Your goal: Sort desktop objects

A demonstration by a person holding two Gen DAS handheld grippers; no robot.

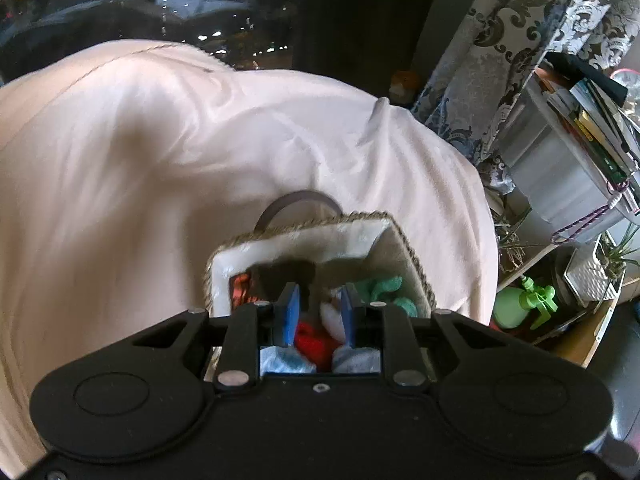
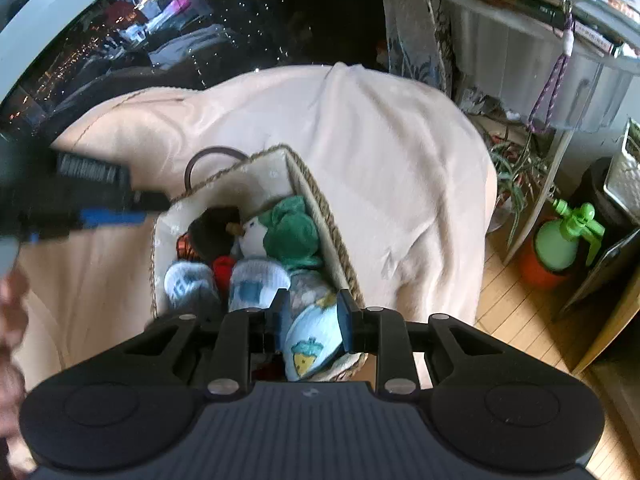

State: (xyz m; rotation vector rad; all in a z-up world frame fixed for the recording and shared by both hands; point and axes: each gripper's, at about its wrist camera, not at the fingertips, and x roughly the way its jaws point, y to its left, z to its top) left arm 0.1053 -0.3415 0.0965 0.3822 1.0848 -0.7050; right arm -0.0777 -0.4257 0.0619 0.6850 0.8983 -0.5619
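A woven basket [image 2: 316, 204] with a white lining stands on a beige cloth [image 2: 400, 152]. It holds rolled socks [image 2: 256, 284], a green plush [image 2: 292, 232], a red piece [image 2: 223, 268] and a dark brown toy [image 2: 212, 228]. My right gripper [image 2: 313, 320] hangs over the basket's near end, shut on a light blue rolled sock [image 2: 316, 340] with an acorn print. In the left wrist view, my left gripper [image 1: 319, 312] hovers over the same basket [image 1: 304, 226], jaws narrow with nothing between them. From the right wrist view, the left gripper [image 2: 112, 216] sits above the basket's left rim.
Right of the cloth, a green spray bottle [image 2: 560, 240] sits on an orange pot on a wooden floor. A grey bin stacked with books [image 1: 560, 168] and a patterned curtain [image 1: 500, 40] stand behind. A hand [image 2: 10, 320] shows at the left edge.
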